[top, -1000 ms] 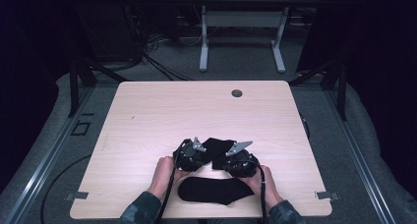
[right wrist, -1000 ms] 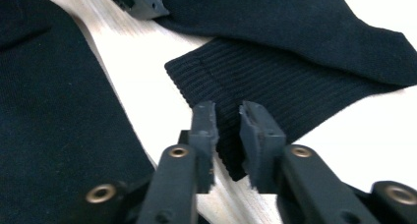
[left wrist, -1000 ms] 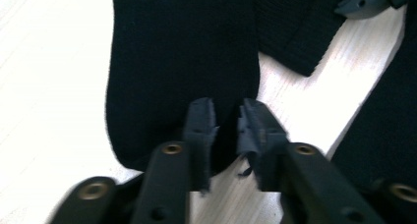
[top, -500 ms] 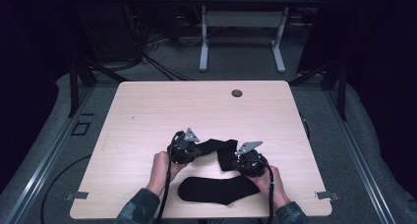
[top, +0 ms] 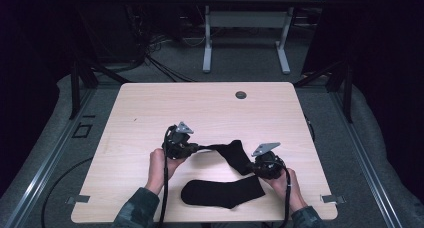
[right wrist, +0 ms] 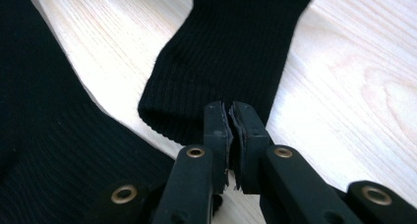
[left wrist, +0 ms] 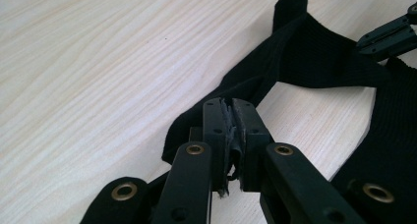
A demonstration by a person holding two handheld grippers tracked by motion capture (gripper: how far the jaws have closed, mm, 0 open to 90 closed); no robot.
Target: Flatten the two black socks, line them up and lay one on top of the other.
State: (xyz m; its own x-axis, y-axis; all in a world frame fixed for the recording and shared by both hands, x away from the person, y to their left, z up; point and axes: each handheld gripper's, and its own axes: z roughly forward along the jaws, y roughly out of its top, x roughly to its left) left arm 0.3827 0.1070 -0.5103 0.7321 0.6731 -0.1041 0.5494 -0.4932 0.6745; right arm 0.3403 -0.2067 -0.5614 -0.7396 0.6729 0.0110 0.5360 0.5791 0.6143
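**Black sock held between two grippers above the counter**

The pale wooden counter [top: 150, 113] carries a flat sock [top: 222, 192] near the person's edge. Just beyond it, a second sock [top: 235, 153] stretches between the grippers. The left gripper [top: 192, 149] has its jaws clamped on one end, and the right gripper [top: 252, 166] pinches the ribbed cuff end.

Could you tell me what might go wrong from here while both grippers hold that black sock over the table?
The left gripper and right gripper each pinch just an edge of the held sock, so pulling further could slip the fabric free. Its hanging end lies close to the second sock on the table and might drag it out of place.
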